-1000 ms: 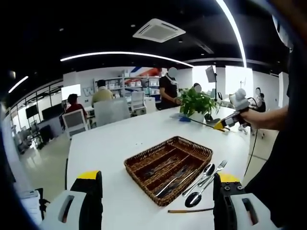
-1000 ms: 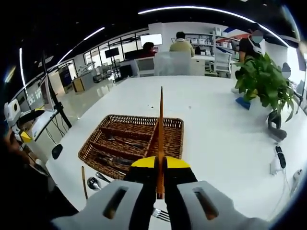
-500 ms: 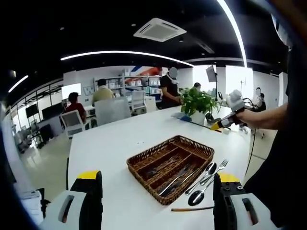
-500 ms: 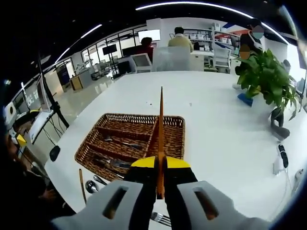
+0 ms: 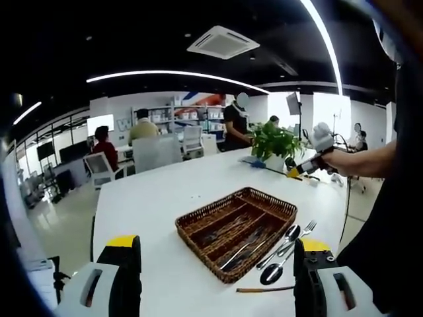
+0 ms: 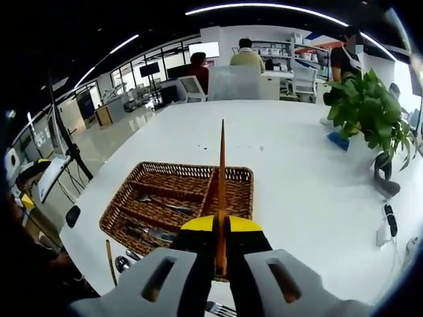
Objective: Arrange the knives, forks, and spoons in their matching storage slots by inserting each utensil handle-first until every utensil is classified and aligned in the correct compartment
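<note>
Your right claw [image 6: 221,246] is clenched on a thin orange-brown stick [image 6: 221,191], which runs straight out from between the jaws and, in the right gripper view, crosses over the wicker tray [image 6: 231,181]. In the left gripper view that same claw [image 5: 295,172] is held up in a hand [image 5: 337,160] well above the bench [image 5: 152,198], beside the potted plant [image 5: 272,142].

Your left claw [image 5: 215,277] is released, jaws spread wide with nothing between them, hovering over the near edge of the bench.

The tray [image 5: 236,224] sits on the white bench with several metal utensils lying in its long compartments; which kind sits in which slot is too small to tell. Just beside the tray lie 2 spoons [image 5: 279,254] and a fork [image 5: 301,231], side by side. Nearer you, a second stick [image 5: 264,288] lies flat on the bench, apart from the tray.
</note>
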`<state>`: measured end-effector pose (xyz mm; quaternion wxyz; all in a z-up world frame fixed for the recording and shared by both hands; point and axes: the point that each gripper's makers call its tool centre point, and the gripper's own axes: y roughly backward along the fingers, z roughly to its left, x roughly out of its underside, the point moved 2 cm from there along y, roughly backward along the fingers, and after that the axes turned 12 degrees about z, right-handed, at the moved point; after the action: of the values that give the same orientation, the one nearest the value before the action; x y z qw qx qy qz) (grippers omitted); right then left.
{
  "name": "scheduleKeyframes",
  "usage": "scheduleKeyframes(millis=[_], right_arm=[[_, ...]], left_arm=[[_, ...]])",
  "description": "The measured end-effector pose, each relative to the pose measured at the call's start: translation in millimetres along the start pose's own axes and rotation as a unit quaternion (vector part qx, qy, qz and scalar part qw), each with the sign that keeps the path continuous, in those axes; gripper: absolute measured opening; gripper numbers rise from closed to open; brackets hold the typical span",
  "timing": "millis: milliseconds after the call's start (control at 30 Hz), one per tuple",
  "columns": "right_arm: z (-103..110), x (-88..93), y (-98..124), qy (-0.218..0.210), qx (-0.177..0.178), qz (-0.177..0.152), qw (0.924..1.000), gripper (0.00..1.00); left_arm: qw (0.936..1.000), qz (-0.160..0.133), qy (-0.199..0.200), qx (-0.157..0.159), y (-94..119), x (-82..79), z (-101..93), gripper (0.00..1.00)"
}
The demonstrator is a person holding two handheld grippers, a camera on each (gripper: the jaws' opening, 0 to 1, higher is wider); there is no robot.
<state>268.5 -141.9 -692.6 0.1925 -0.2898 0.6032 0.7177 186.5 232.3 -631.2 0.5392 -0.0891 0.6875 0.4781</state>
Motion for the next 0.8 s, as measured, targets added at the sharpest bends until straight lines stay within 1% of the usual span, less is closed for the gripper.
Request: scheduleKeyframes(millis=[367,800], right_arm=[[-1.1,8.9,-6.3,-0.004,-0.003,0.009,1.0000,0.02],[1.7,17.7,-25.3,-0.003,-0.002,0.021,0.9998,0.02]], left_arm=[[1.0000,0.000,0.000,-0.004,2.2,0.7,-0.8,1.00],[0.9999,0.005,0.006,-0.008,5.9,6.8,-2.1,1.00]])
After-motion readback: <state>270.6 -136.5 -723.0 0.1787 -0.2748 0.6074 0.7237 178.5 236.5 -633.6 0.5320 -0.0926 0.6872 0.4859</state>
